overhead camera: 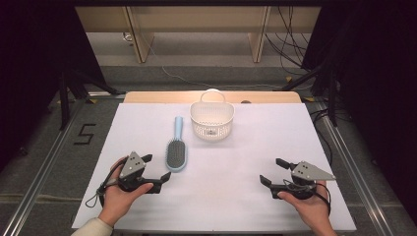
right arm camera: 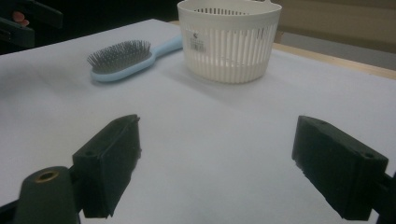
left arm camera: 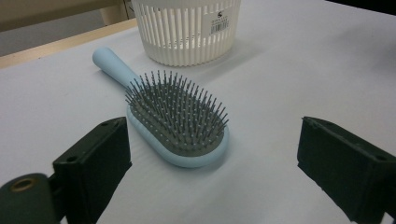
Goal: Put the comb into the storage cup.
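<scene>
Hairbrush (overhead camera: 176, 153) lying bristles-up on white tabletop (overhead camera: 236, 196), left of frame centre, just beside left gripper (overhead camera: 156, 168), fingers wide and holding nothing; right gripper (overhead camera: 273, 172) lower right, fingers likewise wide; white basket (overhead camera: 212, 119) upper centre.

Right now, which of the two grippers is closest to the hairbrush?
The left gripper. Its open jaws sit right beside the bristle end of the blue hairbrush, while the right gripper rests far across the white table.
</scene>
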Demonstrator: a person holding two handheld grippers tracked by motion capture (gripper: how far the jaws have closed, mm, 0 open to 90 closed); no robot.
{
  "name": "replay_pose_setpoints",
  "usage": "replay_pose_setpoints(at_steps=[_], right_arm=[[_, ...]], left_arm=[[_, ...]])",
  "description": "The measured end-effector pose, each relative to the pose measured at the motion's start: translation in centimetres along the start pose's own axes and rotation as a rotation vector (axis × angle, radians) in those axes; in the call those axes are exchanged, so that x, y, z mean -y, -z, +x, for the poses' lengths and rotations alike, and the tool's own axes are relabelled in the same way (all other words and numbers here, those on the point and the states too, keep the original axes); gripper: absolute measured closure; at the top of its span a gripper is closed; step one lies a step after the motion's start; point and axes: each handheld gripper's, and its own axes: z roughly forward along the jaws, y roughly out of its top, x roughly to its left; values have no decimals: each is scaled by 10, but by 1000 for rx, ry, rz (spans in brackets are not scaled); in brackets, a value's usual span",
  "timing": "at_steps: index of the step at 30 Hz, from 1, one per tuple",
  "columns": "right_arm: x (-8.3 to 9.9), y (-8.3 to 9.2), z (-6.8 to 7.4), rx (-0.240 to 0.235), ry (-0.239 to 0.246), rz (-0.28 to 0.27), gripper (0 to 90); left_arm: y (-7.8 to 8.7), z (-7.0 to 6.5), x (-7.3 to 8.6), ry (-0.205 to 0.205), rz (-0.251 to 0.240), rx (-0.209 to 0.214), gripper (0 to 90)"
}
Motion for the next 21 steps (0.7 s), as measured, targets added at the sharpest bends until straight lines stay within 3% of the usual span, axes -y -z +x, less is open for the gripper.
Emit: replay_pose_setpoints(at_steps=[6, 7, 8, 11, 12, 13, 16, 21], right_arm=[[0, 0, 0, -2, 0, -2, 163], [0, 0, 1, -1, 0, -1, 163], [0, 0, 1, -1, -1, -1, 163], [0, 0, 0, 4, -2, 4, 163], [-1, 0, 0, 11, 5, 4, 163], [-1, 0, 0, 11, 5, 4, 163], [-2, 0, -1, 15, 10, -1, 163], [-2, 1, -2, 17, 7, -5, 163]], left_arm=[[1, 2, -1, -8, -5, -10, 176], [2, 2, -2, -8, -6, -21, 223], [3, 4, -4, -6, -6, -37, 291], [1, 11, -10, 9, 9, -49, 612], [-1, 14, -11, 15, 36, -55, 768], [-3, 15, -11, 14, 52, -55, 768], [-17, 25, -11, 0, 121, -69, 900], [-41, 45, -28, -20, 159, -81, 900]])
